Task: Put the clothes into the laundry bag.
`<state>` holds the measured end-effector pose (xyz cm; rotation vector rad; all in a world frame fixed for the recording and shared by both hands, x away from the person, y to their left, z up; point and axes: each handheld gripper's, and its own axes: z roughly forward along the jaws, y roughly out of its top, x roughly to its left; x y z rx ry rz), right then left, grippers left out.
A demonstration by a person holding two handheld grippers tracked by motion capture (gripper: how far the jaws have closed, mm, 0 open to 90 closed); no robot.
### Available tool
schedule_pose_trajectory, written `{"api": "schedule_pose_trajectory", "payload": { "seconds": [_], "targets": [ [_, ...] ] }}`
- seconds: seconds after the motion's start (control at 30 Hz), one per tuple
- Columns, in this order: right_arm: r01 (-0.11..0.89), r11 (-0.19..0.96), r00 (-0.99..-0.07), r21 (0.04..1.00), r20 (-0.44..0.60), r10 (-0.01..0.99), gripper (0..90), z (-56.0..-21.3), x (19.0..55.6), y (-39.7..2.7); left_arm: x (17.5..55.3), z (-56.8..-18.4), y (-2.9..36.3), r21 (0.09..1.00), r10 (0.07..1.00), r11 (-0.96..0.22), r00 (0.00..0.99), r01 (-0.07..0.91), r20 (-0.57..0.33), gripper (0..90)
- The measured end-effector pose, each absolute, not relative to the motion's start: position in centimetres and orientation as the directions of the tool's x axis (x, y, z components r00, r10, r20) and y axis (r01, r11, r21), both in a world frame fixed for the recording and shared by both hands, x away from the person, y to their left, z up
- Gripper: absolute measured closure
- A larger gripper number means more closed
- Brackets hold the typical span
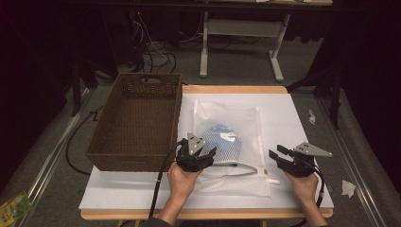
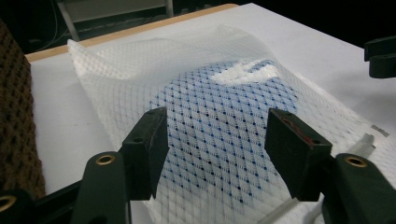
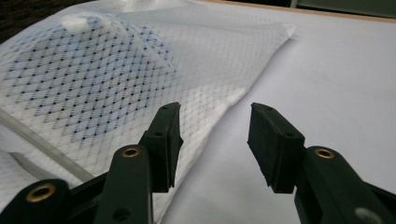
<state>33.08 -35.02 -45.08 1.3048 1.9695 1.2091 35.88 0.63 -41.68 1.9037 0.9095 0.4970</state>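
A white mesh bag [image 1: 246, 118] lies flat on the white board [image 1: 283, 109], with a blue cloth item [image 1: 222, 138] bundled inside it. My left gripper [image 1: 197, 147] is at the bag's near left side. In the left gripper view its jaws [image 2: 217, 140] stand open, with the bulge of blue cloth [image 2: 224, 102] under the mesh [image 2: 140, 60] seen between them, and the pads are not pressing on it. My right gripper [image 1: 275, 151] sits at the bag's near right edge. Its jaws [image 3: 215, 135] are open over the mesh edge [image 3: 210, 70] and bare board.
A brown wicker basket [image 1: 137, 90] stands empty at the left, against the board's left side. The bag's zip strip [image 1: 255, 171] runs along its near end. Cables trail off the table's front. A table frame [image 1: 241, 28] stands on the floor beyond.
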Motion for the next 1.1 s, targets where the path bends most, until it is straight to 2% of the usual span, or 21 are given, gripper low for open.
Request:
{"api": "schedule_pose_trajectory", "payload": {
  "seconds": [0.57, 0.77, 1.1],
  "targets": [
    [0.525, 0.121, -0.398, 0.843, 0.118, 0.910, 55.1, -46.2, 35.0, -35.2, 38.0, -44.0, -0.3, 0.857, 0.789, -0.267, 0.610, 0.440, -0.067, 37.8],
    [0.523, 0.136, -0.405, 0.841, 0.105, 0.908, 54.7, -46.5, 35.2, -35.0, 38.3, -44.5, -0.2, 0.861, 0.797, -0.260, 0.600, 0.437, -0.064, 40.0],
    [0.535, 0.150, -0.395, 0.831, 0.089, 0.914, 54.0, -47.0, 35.7, -34.5, 38.9, -45.6, 0.1, 0.853, 0.806, -0.226, 0.581, 0.471, -0.108, 39.8]
  ]
}}
